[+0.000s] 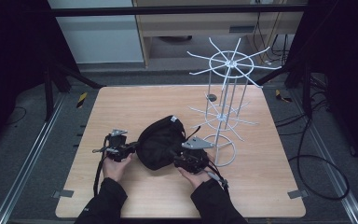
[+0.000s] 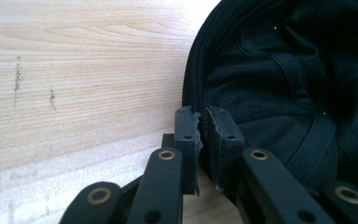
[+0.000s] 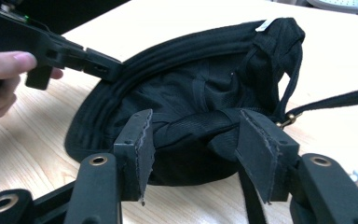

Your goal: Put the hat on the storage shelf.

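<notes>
Black bucket hat [image 1: 161,142] lies upside down on counter [image 1: 121,107], near wire rack [image 1: 226,100]. Left gripper [image 2: 203,128] fingers clamped on brim; right gripper [image 3: 196,140] fingers spread, straddling bunched fabric, not gripping. Prob. early: hat not yet hung on rack.

Matt black cloth hat [image 1: 161,142]; pale wood-grain table [image 1: 121,107]; white wire rack [image 1: 226,93].

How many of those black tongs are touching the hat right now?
2. The left tongs are pinched shut on the hat's brim at its left edge. The right tongs are open, astride bunched fabric at the hat's near right side.
</notes>
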The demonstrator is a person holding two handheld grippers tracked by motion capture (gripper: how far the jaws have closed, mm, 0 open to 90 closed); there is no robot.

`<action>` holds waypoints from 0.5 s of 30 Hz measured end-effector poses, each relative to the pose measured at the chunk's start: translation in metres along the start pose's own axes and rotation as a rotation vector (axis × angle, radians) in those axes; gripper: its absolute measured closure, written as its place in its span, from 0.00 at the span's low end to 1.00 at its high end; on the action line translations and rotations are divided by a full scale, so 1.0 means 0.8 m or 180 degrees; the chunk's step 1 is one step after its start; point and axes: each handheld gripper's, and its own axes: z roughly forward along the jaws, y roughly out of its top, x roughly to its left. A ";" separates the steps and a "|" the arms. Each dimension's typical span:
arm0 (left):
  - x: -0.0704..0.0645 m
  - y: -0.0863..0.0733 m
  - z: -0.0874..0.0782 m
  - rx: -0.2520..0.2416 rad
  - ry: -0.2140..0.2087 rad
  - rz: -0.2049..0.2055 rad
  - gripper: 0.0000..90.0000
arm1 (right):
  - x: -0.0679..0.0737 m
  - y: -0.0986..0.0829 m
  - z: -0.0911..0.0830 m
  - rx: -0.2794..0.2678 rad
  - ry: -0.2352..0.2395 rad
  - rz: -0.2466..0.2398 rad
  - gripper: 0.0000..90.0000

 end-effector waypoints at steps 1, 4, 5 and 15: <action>-0.002 -0.001 -0.002 -0.0023 0.0013 0.0007 0.92 | 0.000 -0.001 0.000 0.0008 0.0001 0.0013 0.51; -0.005 -0.003 -0.009 -0.0058 0.0025 0.0051 0.93 | -0.001 -0.004 -0.001 -0.0011 -0.0004 0.0027 0.51; -0.005 -0.004 -0.011 -0.0072 0.0037 0.0076 0.93 | -0.002 -0.004 -0.002 -0.0032 -0.0001 0.0033 0.51; 0.001 -0.013 -0.034 -0.0109 0.0056 0.0166 0.94 | -0.013 0.008 -0.001 -0.0143 -0.0118 0.0061 0.49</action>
